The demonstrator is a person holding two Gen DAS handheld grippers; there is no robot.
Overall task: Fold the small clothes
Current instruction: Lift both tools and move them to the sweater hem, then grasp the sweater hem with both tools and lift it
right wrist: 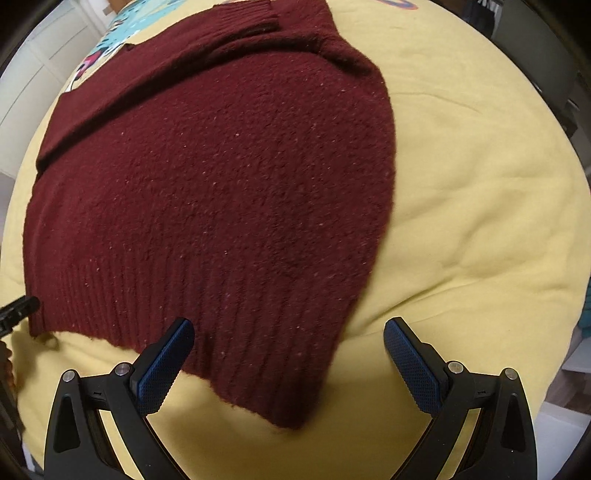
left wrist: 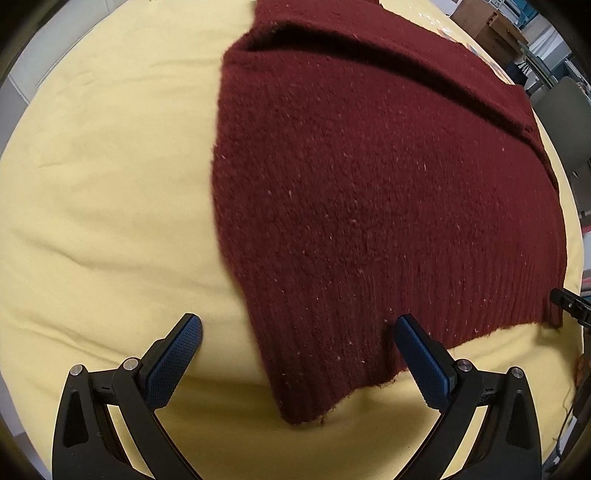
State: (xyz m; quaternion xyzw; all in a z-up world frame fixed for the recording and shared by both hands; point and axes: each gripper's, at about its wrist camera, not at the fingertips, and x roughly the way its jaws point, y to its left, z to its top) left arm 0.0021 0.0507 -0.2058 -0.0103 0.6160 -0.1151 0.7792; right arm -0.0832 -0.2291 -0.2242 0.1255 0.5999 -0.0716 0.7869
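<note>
Blue pads (left wrist: 173, 363) of my left tongs (left wrist: 299, 354) stand wide apart, holding nothing, with the near left corner of the sweater (left wrist: 369, 206) lying between them on the yellow cloth (left wrist: 110, 221). My right tongs (right wrist: 288, 354) are spread just as wide and empty, their two fingers either side of the sweater's near right corner. That sweater (right wrist: 221, 184) is dark red knit, flecked with pale lint, and lies flat on the cloth with its ribbed hem (right wrist: 229, 347) toward me. One sleeve (right wrist: 184, 62) is folded across the upper part of the body, its ribbed cuff (right wrist: 251, 14) showing at the far end in the right wrist view. From the left wrist view, a fingertip of my right tongs (left wrist: 569, 306) shows at the right edge, just beside the hem's corner; from the right wrist view, a tip of my left tongs (right wrist: 18, 306) shows at the left edge, close to the other corner. Beyond the sweater in the right wrist view a patterned turquoise fabric (right wrist: 110, 37) lies partly under it. Boxes (left wrist: 487, 26) stand past the cloth's far edge in the left wrist view.
</note>
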